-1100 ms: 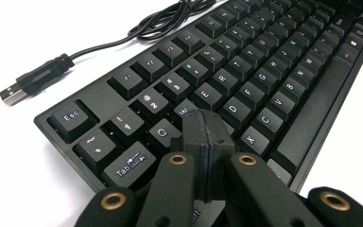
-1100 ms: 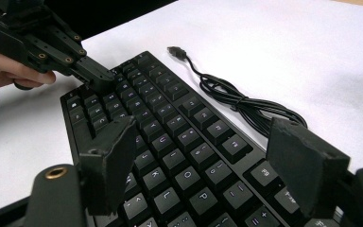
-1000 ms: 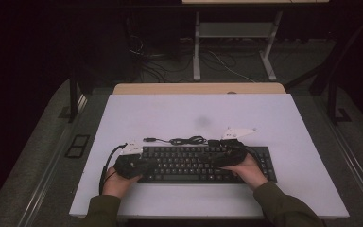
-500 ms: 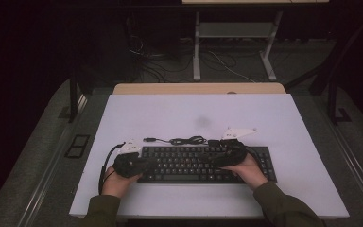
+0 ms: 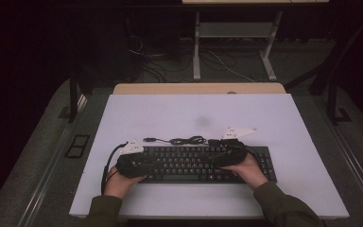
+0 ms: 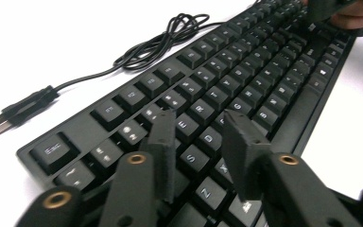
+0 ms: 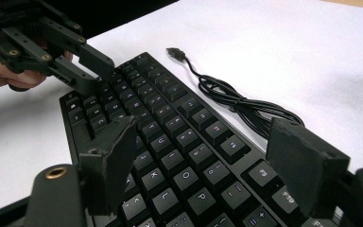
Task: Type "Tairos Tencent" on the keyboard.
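Since the earlier frame, only the left gripper (image 6: pixel 198 142) has changed: its jaws have just been opening and now stand slightly apart over the letter keys, nothing between them. Lying flat near the table's (image 5: pixel 283 118) near edge, the black rectangular keyboard (image 5: pixel 196 163) runs left to right, its coiled cable (image 5: pixel 186 140) behind. Jaws spread wide, the right gripper (image 7: pixel 208 151) hovers over the keyboard's right half, 1 hand (image 5: pixel 249 170) holding it.
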`<state>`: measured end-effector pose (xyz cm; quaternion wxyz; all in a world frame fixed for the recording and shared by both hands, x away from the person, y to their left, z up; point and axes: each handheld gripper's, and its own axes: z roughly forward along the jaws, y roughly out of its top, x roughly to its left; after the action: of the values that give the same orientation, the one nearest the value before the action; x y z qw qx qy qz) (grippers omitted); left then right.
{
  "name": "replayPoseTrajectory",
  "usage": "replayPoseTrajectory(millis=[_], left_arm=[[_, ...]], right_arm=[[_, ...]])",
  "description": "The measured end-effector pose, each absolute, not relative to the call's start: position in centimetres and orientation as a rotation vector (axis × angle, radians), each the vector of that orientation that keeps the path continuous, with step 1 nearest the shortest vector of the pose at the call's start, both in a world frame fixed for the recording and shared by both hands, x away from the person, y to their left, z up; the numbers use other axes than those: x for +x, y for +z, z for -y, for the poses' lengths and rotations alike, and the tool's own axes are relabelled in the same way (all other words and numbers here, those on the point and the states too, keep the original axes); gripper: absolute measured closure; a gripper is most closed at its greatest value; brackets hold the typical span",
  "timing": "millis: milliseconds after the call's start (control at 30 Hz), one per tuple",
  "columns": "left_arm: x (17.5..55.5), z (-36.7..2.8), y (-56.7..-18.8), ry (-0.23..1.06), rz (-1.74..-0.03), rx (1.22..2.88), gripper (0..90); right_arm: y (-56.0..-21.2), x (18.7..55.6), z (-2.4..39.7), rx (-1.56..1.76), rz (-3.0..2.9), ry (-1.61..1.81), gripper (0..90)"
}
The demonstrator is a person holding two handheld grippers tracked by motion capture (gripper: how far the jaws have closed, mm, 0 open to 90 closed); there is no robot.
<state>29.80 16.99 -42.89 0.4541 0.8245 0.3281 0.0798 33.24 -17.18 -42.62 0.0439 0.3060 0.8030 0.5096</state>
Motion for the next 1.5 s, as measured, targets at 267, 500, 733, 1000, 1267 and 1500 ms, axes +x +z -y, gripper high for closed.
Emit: replayPoseTrajectory(millis=[267, 500, 733, 1000, 1267, 1500], left_arm=[[29.8, -16.1, -43.2, 0.21, -0.798, 2.034, 35.5], [29.9, -15.4, -43.4, 0.203, -0.79, 2.025, 17.1], [29.9, -15.0, -43.5, 0.208, -0.777, 2.01, 13.9], [29.9, -14.9, -43.6, 0.21, -0.774, 2.009, 13.8], [29.9, -15.0, -43.6, 0.212, -0.774, 2.003, 13.9], [29.9, -14.9, -43.7, 0.209, -0.775, 1.997, 13.8]], right_arm=[[-42.6, 33.2, 17.2, 0.931, -2.454, 1.557, 24.8], [-42.5, 33.4, 17.0, 0.929, -2.455, 1.549, 25.6], [-42.2, 33.6, 16.7, 0.935, -2.452, 1.526, 25.4], [-42.0, 34.1, 15.6, 0.911, -2.47, 1.519, 24.6], [-41.9, 34.5, 14.8, 0.88, -2.499, 1.509, 34.3], [-42.2, 34.4, 14.3, 0.848, -2.543, 1.487, 53.8]])
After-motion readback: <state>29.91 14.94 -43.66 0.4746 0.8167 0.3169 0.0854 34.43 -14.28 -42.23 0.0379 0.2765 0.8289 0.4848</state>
